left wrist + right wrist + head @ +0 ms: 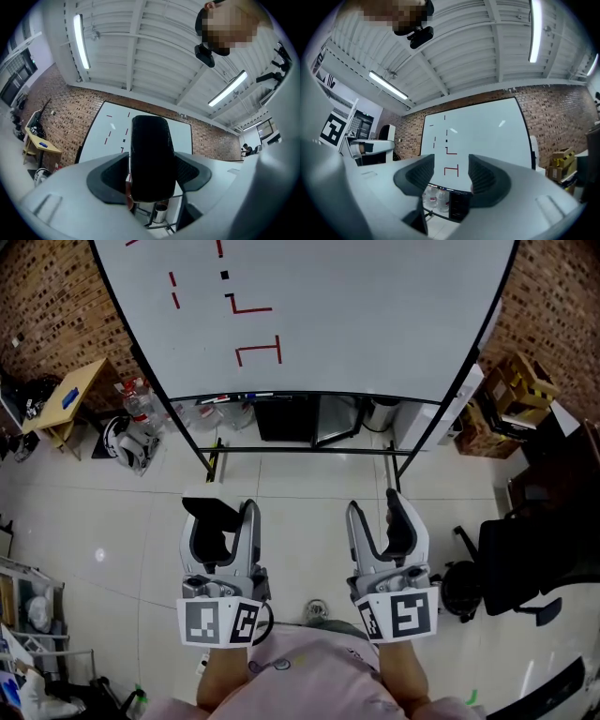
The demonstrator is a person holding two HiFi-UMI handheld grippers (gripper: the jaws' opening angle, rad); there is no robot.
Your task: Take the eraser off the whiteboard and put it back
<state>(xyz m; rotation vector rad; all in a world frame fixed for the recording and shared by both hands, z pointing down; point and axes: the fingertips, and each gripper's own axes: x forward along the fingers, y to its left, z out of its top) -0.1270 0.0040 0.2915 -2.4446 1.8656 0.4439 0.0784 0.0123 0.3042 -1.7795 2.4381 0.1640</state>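
Observation:
The black eraser [209,524] stands clamped between the jaws of my left gripper [221,512]; in the left gripper view the eraser [150,157] fills the gap and hides part of the board. My right gripper [373,514] is open and empty, with the board seen between its jaws [451,169]. Both grippers hang over the floor, well short of the whiteboard [375,306]. The whiteboard carries red line marks [258,352] and a small black square [224,275].
The board's stand has a tray [281,396] with markers and a black box [286,418] beneath it. Water bottles [141,404] and a wooden table [80,390] are at the left. Cardboard boxes [511,390] and a black office chair [525,559] are at the right.

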